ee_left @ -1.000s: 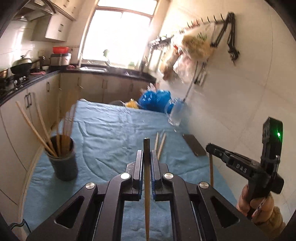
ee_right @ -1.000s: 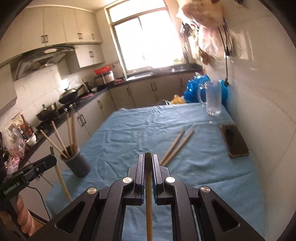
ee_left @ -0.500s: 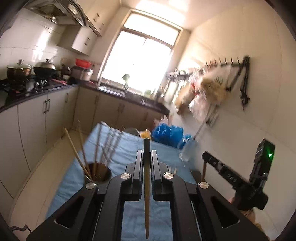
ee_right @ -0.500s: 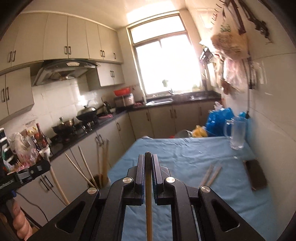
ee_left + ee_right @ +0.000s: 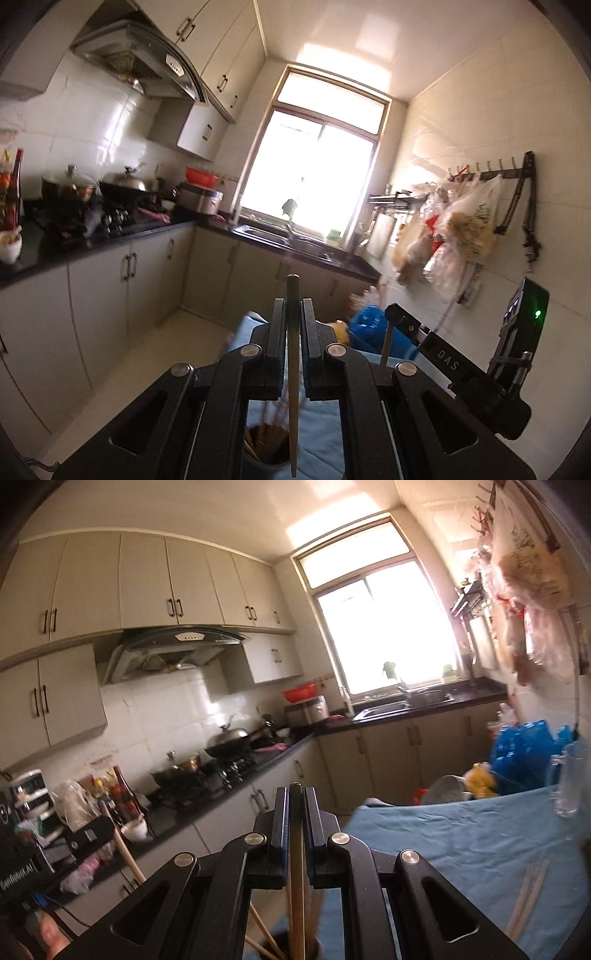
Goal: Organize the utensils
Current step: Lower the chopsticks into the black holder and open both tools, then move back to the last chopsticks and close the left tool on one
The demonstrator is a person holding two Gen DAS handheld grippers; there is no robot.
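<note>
My left gripper [image 5: 293, 314] is shut on a wooden chopstick [image 5: 293, 398] that hangs down over the dark holder cup [image 5: 264, 448], which holds several chopsticks. My right gripper [image 5: 295, 805] is shut on another chopstick [image 5: 296, 886], its lower end over the same cup [image 5: 291, 947]. Two loose chopsticks [image 5: 528, 893] lie on the blue cloth [image 5: 443, 842] at right. The right gripper [image 5: 391, 314] also shows in the left wrist view, and the left gripper [image 5: 107, 827] in the right wrist view.
A glass mug [image 5: 569, 782] and blue bags [image 5: 524, 749] stand at the table's far end. A wall with hanging bags [image 5: 461, 229] runs along the right. Counter, stove and pots [image 5: 225, 746] run along the left.
Both grippers have tilted upward and moved over the holder cup. The table has dropped low in view. Each chopstick now hangs tip-down over the cup.
</note>
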